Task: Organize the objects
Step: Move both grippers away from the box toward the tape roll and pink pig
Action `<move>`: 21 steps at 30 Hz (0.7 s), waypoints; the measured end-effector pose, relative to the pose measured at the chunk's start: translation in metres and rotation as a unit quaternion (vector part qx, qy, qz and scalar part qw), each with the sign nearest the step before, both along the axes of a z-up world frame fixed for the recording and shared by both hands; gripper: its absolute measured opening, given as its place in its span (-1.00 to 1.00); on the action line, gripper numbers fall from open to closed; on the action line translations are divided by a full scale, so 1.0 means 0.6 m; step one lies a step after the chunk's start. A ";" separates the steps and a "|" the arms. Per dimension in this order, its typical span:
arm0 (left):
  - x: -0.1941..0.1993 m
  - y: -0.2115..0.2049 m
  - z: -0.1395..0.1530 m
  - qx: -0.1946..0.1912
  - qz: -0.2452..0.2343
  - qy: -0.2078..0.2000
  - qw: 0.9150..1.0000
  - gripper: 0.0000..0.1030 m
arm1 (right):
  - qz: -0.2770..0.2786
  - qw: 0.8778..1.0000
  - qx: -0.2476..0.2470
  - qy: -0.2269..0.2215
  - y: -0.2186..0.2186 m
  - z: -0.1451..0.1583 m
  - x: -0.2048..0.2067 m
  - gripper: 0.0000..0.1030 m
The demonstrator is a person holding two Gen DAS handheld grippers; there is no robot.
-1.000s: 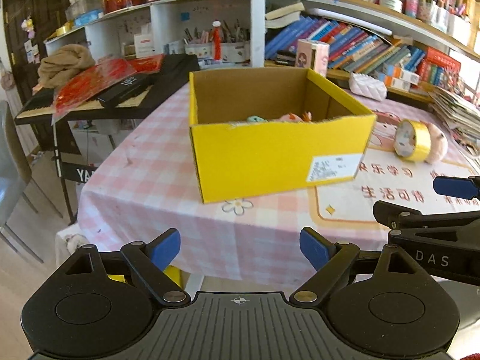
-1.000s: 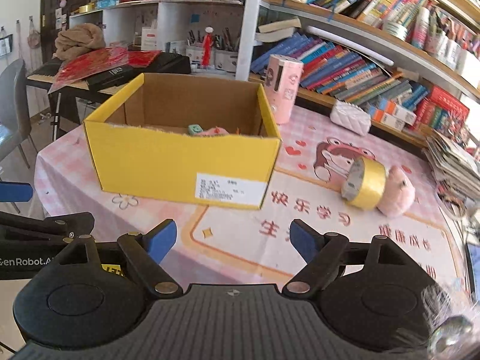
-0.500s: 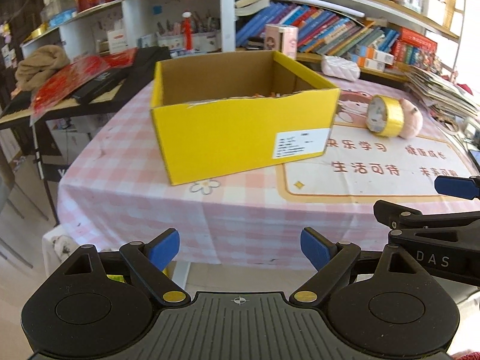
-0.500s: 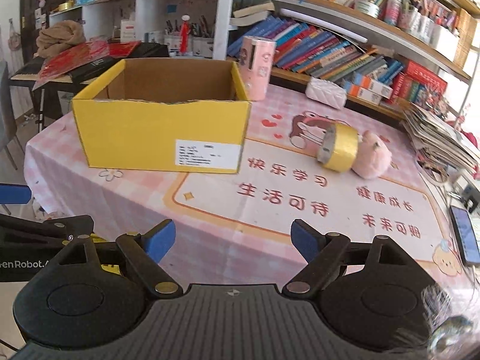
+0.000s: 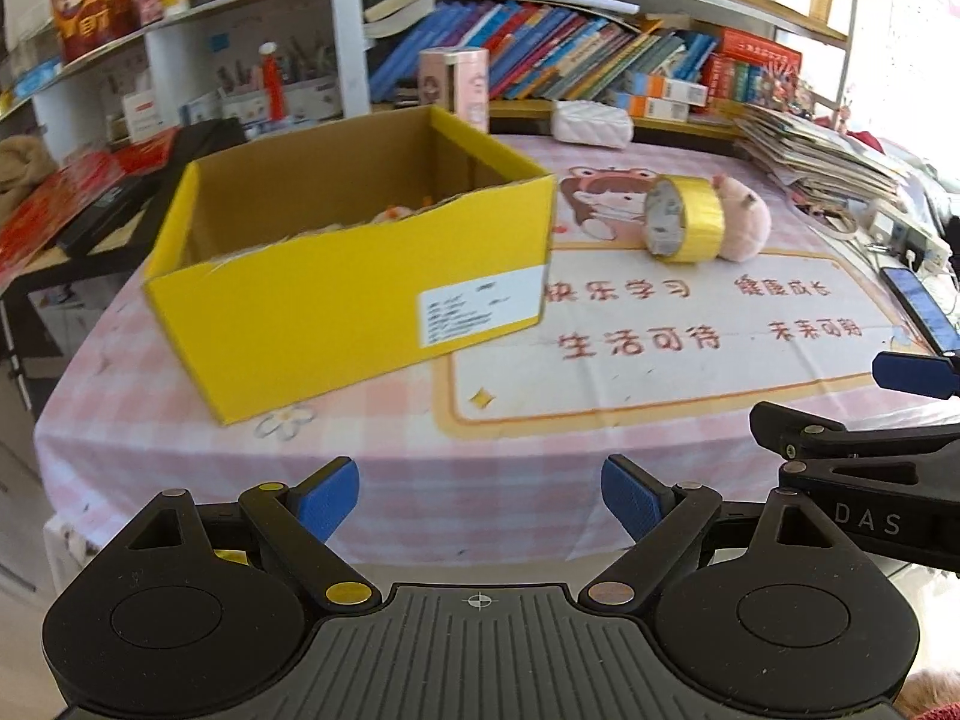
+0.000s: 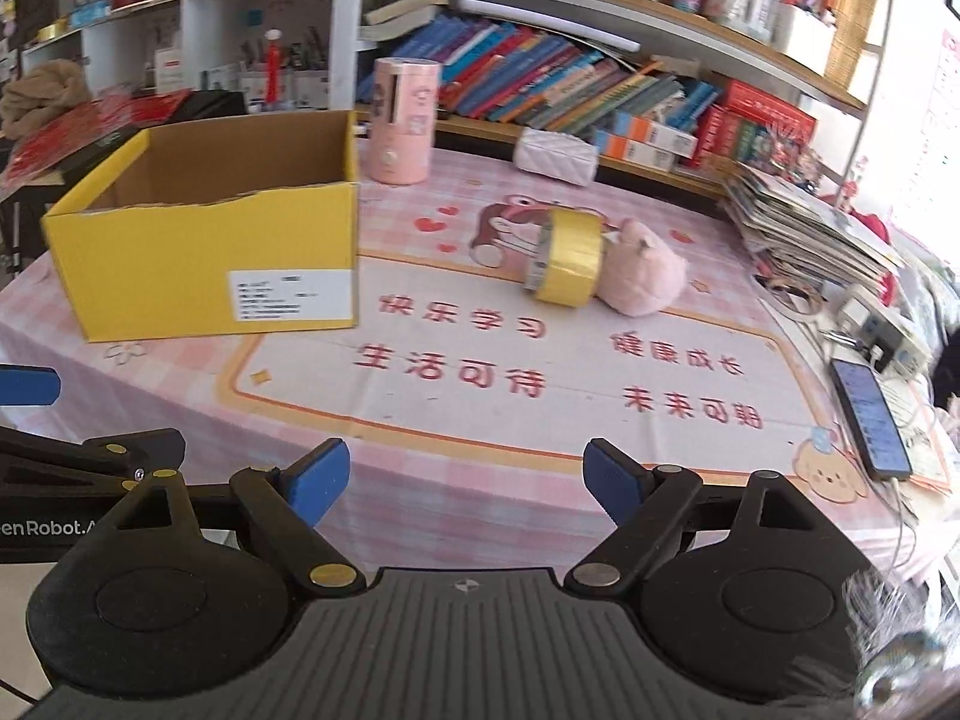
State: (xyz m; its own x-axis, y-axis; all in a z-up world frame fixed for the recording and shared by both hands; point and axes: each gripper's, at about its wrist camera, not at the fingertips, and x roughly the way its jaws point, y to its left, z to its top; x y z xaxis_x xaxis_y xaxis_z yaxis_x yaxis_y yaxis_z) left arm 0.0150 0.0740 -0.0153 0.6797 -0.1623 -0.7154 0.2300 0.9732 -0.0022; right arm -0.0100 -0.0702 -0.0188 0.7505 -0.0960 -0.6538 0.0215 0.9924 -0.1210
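Observation:
An open yellow cardboard box (image 5: 354, 294) (image 6: 204, 264) stands on the left of the pink checked table (image 5: 420, 450) and holds small toys, mostly hidden. A roll of yellow tape (image 5: 687, 217) (image 6: 567, 267) stands on edge against a pink plush toy (image 5: 741, 219) (image 6: 645, 276) to the right of the box. My left gripper (image 5: 480, 495) is open and empty at the table's near edge. My right gripper (image 6: 465, 483) is open and empty beside it, also at the near edge.
A pink cylinder (image 6: 402, 120) and a white quilted pouch (image 6: 555, 147) stand behind the box. A stack of magazines (image 6: 804, 228) and a phone (image 6: 870, 414) lie at the right. Bookshelves (image 6: 600, 78) run along the back. A printed mat (image 6: 540, 360) covers the table's middle.
Both grippers have swung to the right and pulled back a little. The box has shifted left in both views and the tape and plush sit nearer the centre. Both stay open.

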 end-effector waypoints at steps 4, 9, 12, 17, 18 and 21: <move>0.019 -0.033 0.004 0.001 -0.018 -0.007 1.000 0.75 | -0.018 1.000 0.000 -0.006 -0.031 0.005 0.010 0.64; 0.044 -0.083 0.001 0.011 -0.044 -0.007 0.999 0.75 | -0.043 0.999 0.008 -0.004 -0.079 0.004 0.029 0.66; 0.061 -0.107 0.000 0.011 -0.046 -0.005 0.999 0.75 | -0.047 0.999 0.010 0.001 -0.104 0.001 0.047 0.66; 0.092 -0.136 -0.005 0.015 -0.035 0.004 0.999 0.75 | -0.040 0.999 0.011 0.010 -0.139 -0.003 0.084 0.66; 0.098 -0.143 -0.004 0.014 -0.032 0.003 0.999 0.75 | -0.039 0.999 0.012 0.011 -0.144 -0.004 0.091 0.66; 0.119 -0.162 -0.006 0.016 -0.021 0.006 1.000 0.75 | -0.032 0.999 0.015 0.014 -0.167 -0.006 0.115 0.66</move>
State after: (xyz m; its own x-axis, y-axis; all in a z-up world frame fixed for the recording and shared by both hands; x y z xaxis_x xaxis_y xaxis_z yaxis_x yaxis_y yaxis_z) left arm 0.0865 -0.0231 -0.0190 0.6644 -0.1677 -0.7283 0.2716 0.9621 0.0263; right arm 0.0592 -0.1703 -0.0225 0.7252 -0.1241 -0.6773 0.0826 0.9922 -0.0934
